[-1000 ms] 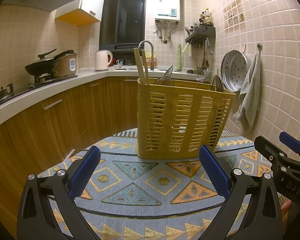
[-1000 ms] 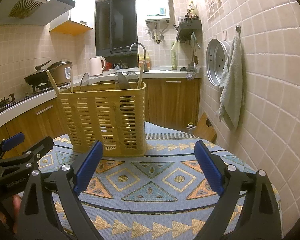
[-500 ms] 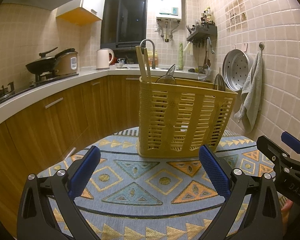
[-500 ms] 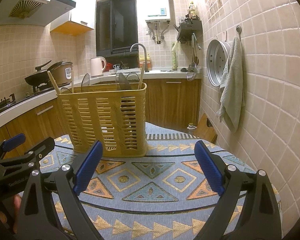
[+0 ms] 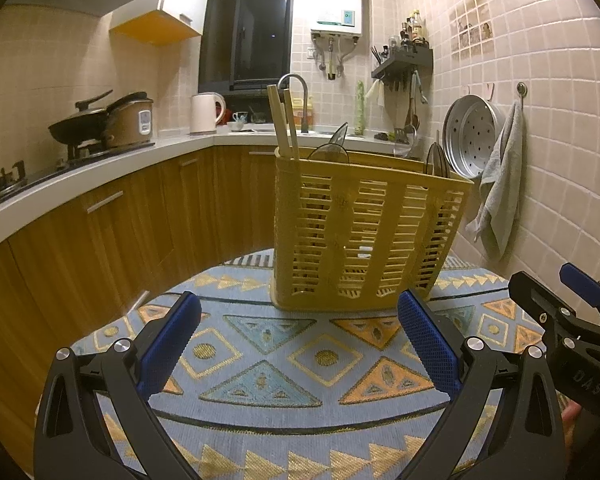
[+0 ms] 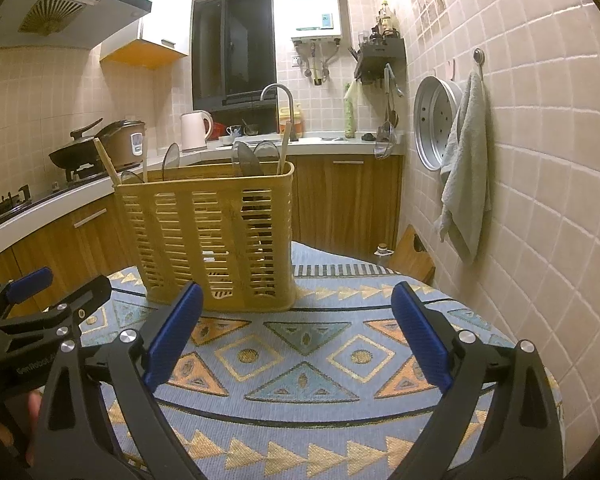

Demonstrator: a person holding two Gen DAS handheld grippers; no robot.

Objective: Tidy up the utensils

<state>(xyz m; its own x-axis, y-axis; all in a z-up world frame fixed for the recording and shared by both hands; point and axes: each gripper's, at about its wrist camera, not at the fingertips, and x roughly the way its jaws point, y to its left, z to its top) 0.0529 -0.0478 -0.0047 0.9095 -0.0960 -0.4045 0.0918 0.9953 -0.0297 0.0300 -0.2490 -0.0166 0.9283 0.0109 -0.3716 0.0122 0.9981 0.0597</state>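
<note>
A yellow slatted utensil basket (image 5: 364, 240) (image 6: 216, 236) stands upright at the far side of a round table covered by a blue patterned cloth (image 5: 292, 364) (image 6: 312, 360). Wooden chopsticks (image 5: 282, 122) and dark spoon or ladle heads (image 5: 332, 148) stick out of its top. My left gripper (image 5: 296, 340) is open, short of the basket, with nothing between its blue pads. My right gripper (image 6: 300, 332) is open as well, just right of the basket's front corner. Each gripper shows at the edge of the other's view.
Wooden cabinets and a white counter (image 5: 100, 176) curve along the left, carrying a wok, rice cooker and kettle (image 5: 204, 114). On the tiled wall to the right hang a steel steamer tray (image 6: 436, 124) and a grey towel (image 6: 466, 168). A cutting board (image 6: 414, 256) leans below.
Both views have shifted slightly; the basket sits a touch higher and to the right in the left wrist view. Both grippers stay open and empty.
</note>
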